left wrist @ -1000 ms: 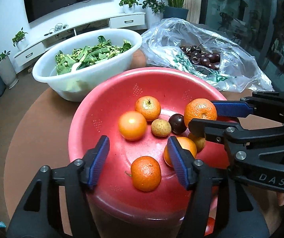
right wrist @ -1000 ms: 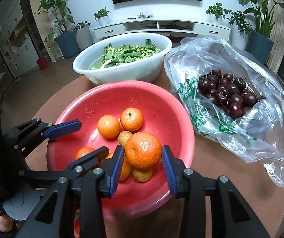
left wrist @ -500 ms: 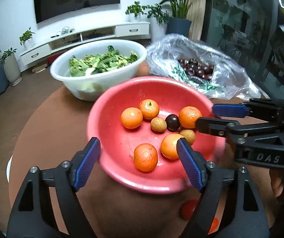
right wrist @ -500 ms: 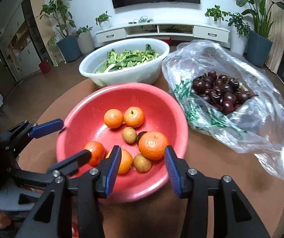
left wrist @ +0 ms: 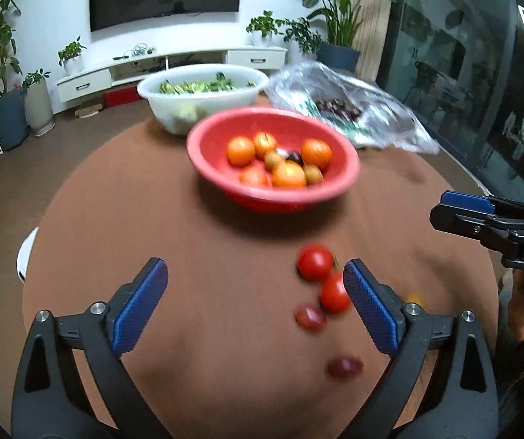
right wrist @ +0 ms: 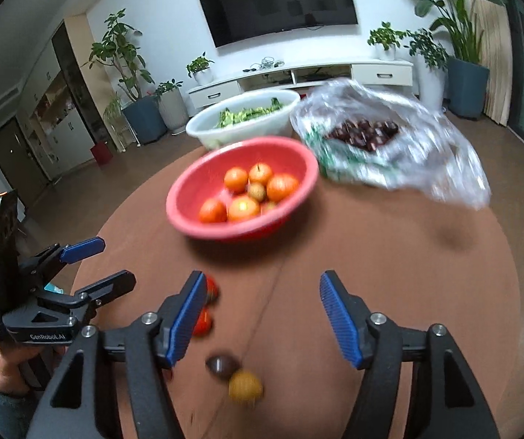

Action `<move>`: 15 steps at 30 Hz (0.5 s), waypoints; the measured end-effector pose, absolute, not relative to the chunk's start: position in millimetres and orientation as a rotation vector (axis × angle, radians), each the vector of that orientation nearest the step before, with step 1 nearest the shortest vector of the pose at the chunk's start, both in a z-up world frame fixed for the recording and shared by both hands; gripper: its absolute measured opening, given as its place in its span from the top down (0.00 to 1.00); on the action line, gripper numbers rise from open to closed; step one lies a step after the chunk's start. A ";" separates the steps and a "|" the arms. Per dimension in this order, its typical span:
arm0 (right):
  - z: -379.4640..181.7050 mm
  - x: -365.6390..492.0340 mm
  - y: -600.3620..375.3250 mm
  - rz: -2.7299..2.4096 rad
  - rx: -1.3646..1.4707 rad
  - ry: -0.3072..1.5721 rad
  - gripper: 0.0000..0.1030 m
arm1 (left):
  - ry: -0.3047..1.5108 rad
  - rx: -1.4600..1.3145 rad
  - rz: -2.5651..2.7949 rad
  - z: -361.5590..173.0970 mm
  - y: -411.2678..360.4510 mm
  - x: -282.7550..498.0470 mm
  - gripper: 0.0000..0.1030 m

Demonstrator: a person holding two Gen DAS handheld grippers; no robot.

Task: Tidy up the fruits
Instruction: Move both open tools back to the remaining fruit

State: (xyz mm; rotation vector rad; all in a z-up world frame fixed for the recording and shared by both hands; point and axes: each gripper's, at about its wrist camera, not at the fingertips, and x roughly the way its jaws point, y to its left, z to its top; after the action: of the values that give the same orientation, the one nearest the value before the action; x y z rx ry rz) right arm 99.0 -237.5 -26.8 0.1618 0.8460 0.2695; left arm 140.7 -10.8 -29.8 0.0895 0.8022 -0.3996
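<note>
round brown bench [left wrist: 196,256] seen from both wrist views, both frames blurred. the red bowl [left wrist: 207,146] stands toward the far side of the bench and holds orange citrus fruits [left wrist: 240,150], several small tan round fruits [left wrist: 272,159] and one dark fruit [left wrist: 294,157]. behind the bowl stands a white basin [left wrist: 174,109] filled with leafy greens [left wrist: 196,86]; to its right lies a clear plastic bag [left wrist: 382,109] containing dark cherries [right wrist: 362,133], its near edge close to the bowl's rim. loose fruit lies on the bare bench nearer the cameras: two red tomatoes [left wrist: 315,261] just beside each other, a smaller reddish fruit [left wrist: 310,317] beside them, a dark red fruit [left wrist: 345,366] nearer still, and a small yellow fruit [right wrist: 245,385] touching or just beside a dark brown fruit [right wrist: 222,365]. the left gripper [left wrist: 256,298] hovers over the near bench with its blue-padded fingers [left wrist: 141,305] spread wide apart and nothing between them; its right finger partly covers one tomato in the left view. the right gripper [right wrist: 260,314] likewise shows fingers [right wrist: 340,318] set well apart with only bare bench between them, the tomatoes partly hidden behind its left finger. each gripper appears in the other's view, at the frame edge, held by a hand [right wrist: 5,362].
</note>
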 end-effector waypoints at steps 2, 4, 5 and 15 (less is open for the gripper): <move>-34.9 83.9 -237.3 0.268 0.166 0.862 0.35 | 0.822 0.123 -0.404 -37.9 -17.3 120.8 0.05; -45.6 71.1 -235.4 0.262 0.151 0.878 0.35 | 0.847 0.154 -0.407 -48.1 -24.2 105.7 0.05; -51.2 66.0 -232.9 0.262 0.136 0.890 0.35 | 0.862 0.165 -0.410 -53.9 -27.5 98.6 0.05; -69.6 50.4 -223.0 0.268 0.075 0.915 0.39 | 0.898 0.214 -0.382 -78.5 -39.2 72.7 0.06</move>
State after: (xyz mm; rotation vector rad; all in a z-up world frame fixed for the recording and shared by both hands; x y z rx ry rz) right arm 50.4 -223.0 -69.6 0.0754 0.9153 0.2682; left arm 72.7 -39.2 -78.5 0.2139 0.8980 -0.3817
